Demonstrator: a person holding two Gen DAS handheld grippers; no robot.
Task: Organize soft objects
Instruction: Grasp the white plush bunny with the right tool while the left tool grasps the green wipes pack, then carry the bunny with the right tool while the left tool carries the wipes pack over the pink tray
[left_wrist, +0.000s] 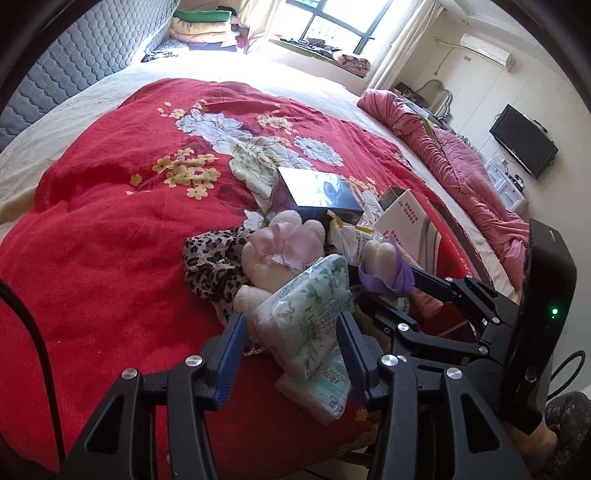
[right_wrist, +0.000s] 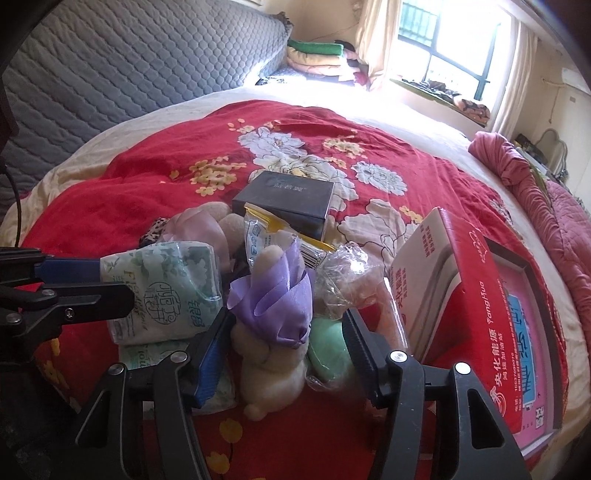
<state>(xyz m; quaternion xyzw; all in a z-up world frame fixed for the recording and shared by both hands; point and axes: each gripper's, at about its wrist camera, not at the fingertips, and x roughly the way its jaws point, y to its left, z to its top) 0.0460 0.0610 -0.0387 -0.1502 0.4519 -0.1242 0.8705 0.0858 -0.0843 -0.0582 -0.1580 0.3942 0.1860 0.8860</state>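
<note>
A red quilt (left_wrist: 92, 229) printed with pale flowers is covering a bed, and a small heap of things is lying near its front edge.

In the left wrist view, the left gripper (left_wrist: 291, 325) is reaching down to the heap. A tissue pack (left_wrist: 310, 306) with a green leaf print is sitting between its blue fingers (left_wrist: 232, 354), and both pads are appearing to press on the pack, so the jaws are narrowed on it. A second pack is lying under it. At 11 o'clock from the pack a pink-dressed plush (left_wrist: 280, 251) is lying on a leopard-print cloth (left_wrist: 210, 258). At 12 o'clock, farther back, a dark box (left_wrist: 314, 192) is resting on the quilt.

In the right wrist view, the right gripper (right_wrist: 288, 332) is straddling a purple-dressed plush (right_wrist: 273, 314). The left finger is touching the purple fabric; the right finger is standing just beside a green pouch (right_wrist: 328, 350) in clear wrap, apart from the plush. The jaws are half open, not clamped. A crinkled clear bag (right_wrist: 343, 280) is lying at 1 o'clock from the plush, and a yellow-edged packet (right_wrist: 262, 232) at 12 o'clock. A red carton (right_wrist: 498, 314) is lying at 3 o'clock, tilted. The left gripper with the tissue pack is showing at 9 o'clock.

At the far side, a grey headboard (right_wrist: 110, 66) and folded blankets (right_wrist: 317, 55) are standing near a bright window (right_wrist: 458, 40).
</note>
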